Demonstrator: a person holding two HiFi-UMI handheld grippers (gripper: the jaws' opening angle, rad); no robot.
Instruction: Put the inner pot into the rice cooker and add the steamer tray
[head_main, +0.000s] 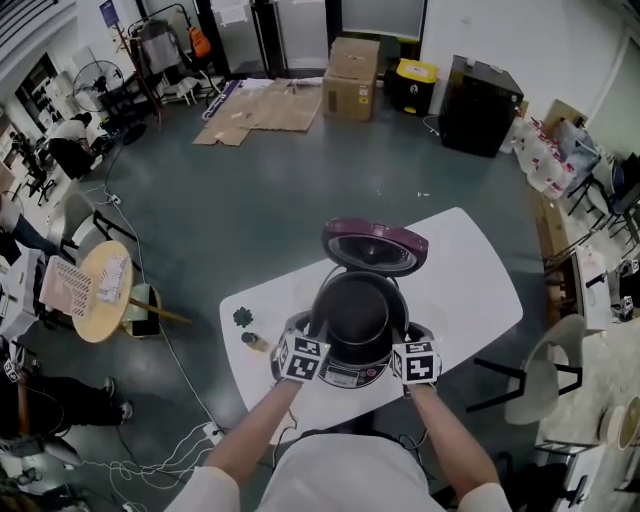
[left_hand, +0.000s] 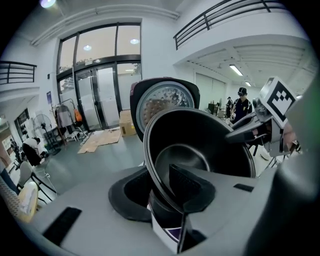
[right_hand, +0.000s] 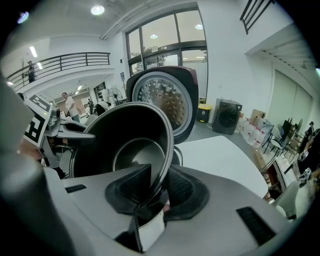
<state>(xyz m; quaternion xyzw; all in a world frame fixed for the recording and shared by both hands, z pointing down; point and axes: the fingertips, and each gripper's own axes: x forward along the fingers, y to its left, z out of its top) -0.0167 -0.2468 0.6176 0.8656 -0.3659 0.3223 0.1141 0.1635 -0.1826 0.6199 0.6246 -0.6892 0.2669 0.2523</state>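
The left gripper (left_hand: 161, 192) and the right gripper (right_hand: 156, 189) each clamp the rim of the black round metal inner pot (head_main: 357, 312) — one on either side — holding it at the mouth of the open rice cooker (head_main: 345, 378), its maroon lid (head_main: 374, 246) raised, on the white table (head_main: 470, 275)

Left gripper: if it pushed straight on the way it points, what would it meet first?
The inner pot: its rim is clamped in the jaws of the left gripper, so the pot's wall lies straight ahead. Behind it stands the rice cooker's open lid; how far back is unclear.
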